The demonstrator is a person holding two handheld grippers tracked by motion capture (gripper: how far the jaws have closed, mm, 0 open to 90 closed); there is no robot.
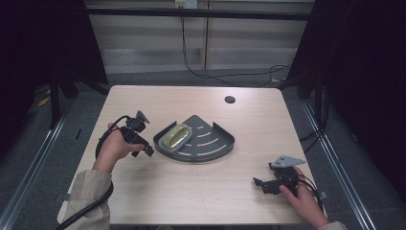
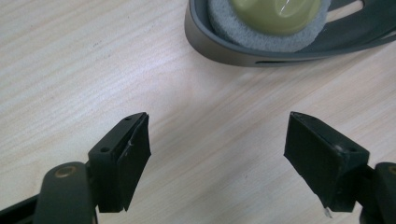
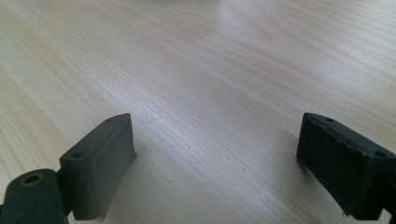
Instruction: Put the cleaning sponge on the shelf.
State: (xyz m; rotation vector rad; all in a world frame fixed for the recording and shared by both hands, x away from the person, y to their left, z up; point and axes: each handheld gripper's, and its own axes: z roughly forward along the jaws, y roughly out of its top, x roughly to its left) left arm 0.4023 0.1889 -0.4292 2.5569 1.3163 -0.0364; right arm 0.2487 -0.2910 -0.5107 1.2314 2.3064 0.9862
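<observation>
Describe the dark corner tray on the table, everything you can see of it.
The tray is a dark grey quarter-round corner shelf, seemingly of plastic or coated metal, with a low raised rim, two straight sides meeting at a far corner and a curved front. Curved slots cut its floor. It lies flat near the table's middle. In its left part sits a yellow-green oval piece on a grey pad. The open left gripper is beside it, apart.

We see a pale wood-grain surface [image 1: 201, 191] with rounded corners and a small dark round hole [image 1: 230, 99] near its far edge. Beyond it a black cable [image 1: 191, 67] hangs down a light panelled wall [image 1: 143, 43] and trails across the grey floor [image 1: 335, 143]. A dark bar [image 1: 191, 12] crosses the top, and metal rails [image 1: 28, 163] run along both sides.
</observation>
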